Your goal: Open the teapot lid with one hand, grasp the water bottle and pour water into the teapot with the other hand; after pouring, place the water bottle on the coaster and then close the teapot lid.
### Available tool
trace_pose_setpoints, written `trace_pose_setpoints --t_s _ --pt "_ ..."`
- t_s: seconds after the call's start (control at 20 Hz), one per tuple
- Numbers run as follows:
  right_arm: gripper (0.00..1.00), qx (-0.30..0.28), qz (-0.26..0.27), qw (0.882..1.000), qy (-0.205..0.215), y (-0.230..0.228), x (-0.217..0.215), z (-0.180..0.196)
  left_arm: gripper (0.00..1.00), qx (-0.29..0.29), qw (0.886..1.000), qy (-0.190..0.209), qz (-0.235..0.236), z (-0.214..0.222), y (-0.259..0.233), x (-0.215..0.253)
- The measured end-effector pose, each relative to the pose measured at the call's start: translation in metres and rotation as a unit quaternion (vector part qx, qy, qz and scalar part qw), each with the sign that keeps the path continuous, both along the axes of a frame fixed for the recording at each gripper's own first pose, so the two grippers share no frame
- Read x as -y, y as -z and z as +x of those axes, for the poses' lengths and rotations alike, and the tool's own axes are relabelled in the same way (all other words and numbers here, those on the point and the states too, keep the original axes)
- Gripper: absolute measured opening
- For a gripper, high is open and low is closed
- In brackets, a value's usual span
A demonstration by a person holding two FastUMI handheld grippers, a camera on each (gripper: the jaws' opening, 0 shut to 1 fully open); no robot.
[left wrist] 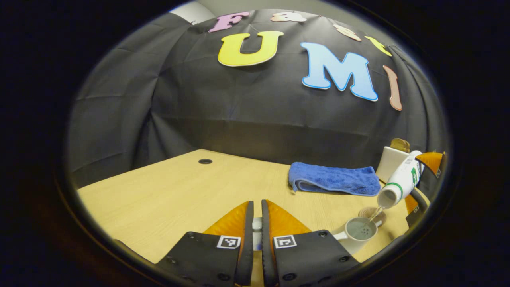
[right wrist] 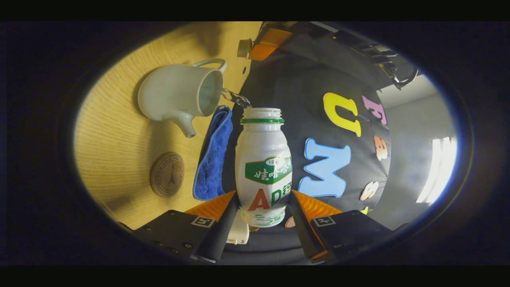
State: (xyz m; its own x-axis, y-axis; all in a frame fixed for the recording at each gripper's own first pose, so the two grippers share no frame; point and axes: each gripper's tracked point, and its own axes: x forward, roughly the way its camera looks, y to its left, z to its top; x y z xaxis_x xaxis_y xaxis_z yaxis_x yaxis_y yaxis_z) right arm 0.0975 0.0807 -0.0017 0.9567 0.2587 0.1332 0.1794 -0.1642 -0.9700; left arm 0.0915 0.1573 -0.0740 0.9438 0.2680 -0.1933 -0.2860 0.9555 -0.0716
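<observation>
In the left gripper view my left gripper (left wrist: 257, 207) is shut on the small white teapot lid (left wrist: 257, 224), held above the wooden table. The open white teapot (left wrist: 360, 231) stands at the lower right with water inside. Over it the white water bottle (left wrist: 400, 181) is tipped mouth-down, and a thin stream runs into the pot. In the right gripper view my right gripper (right wrist: 263, 195) is shut on the bottle (right wrist: 263, 167). Water (right wrist: 235, 97) leaves its mouth toward the teapot (right wrist: 179, 95). The round brown coaster (right wrist: 167, 174) lies beside the pot. The left gripper (right wrist: 265, 44) holds the lid (right wrist: 243, 48) farther off.
A folded blue cloth (left wrist: 334, 179) lies on the table (left wrist: 167, 191) behind the teapot, next to a white block (left wrist: 392, 157) with something brown on top. The coaster (left wrist: 368, 211) sits just behind the pot. A small dark hole (left wrist: 205, 161) marks the tabletop's far side.
</observation>
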Motion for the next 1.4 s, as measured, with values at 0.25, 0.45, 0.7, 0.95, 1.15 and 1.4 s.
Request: trace_pose_setpoints --t_s 0.25,0.45,0.7,0.95,1.15,1.4 --pt "0.74 0.007 -0.009 1.0 -0.003 -0.001 -0.001 0.0 0.17 -0.002 1.0 0.001 0.0 0.001 -0.001 0.001" --pt "0.74 0.012 -0.013 1.0 -0.004 -0.003 -0.002 0.001 0.17 -0.004 1.0 0.002 -0.001 0.001 0.001 0.001" --pt "0.74 0.02 -0.021 1.0 -0.006 -0.008 -0.002 0.002 0.2 -0.007 1.0 0.005 0.0 0.002 0.002 0.004" --pt "0.74 0.024 -0.028 0.999 -0.01 -0.024 -0.005 0.01 0.17 -0.007 1.0 0.005 -0.001 0.002 0.003 0.003" --pt "0.74 0.025 -0.036 0.999 -0.013 -0.022 -0.007 0.007 0.2 -0.009 1.0 0.006 0.001 0.002 0.002 0.004" --pt "0.74 0.027 -0.046 0.998 -0.017 -0.024 -0.009 0.006 0.2 -0.009 1.0 0.008 0.0 0.002 0.003 0.004"
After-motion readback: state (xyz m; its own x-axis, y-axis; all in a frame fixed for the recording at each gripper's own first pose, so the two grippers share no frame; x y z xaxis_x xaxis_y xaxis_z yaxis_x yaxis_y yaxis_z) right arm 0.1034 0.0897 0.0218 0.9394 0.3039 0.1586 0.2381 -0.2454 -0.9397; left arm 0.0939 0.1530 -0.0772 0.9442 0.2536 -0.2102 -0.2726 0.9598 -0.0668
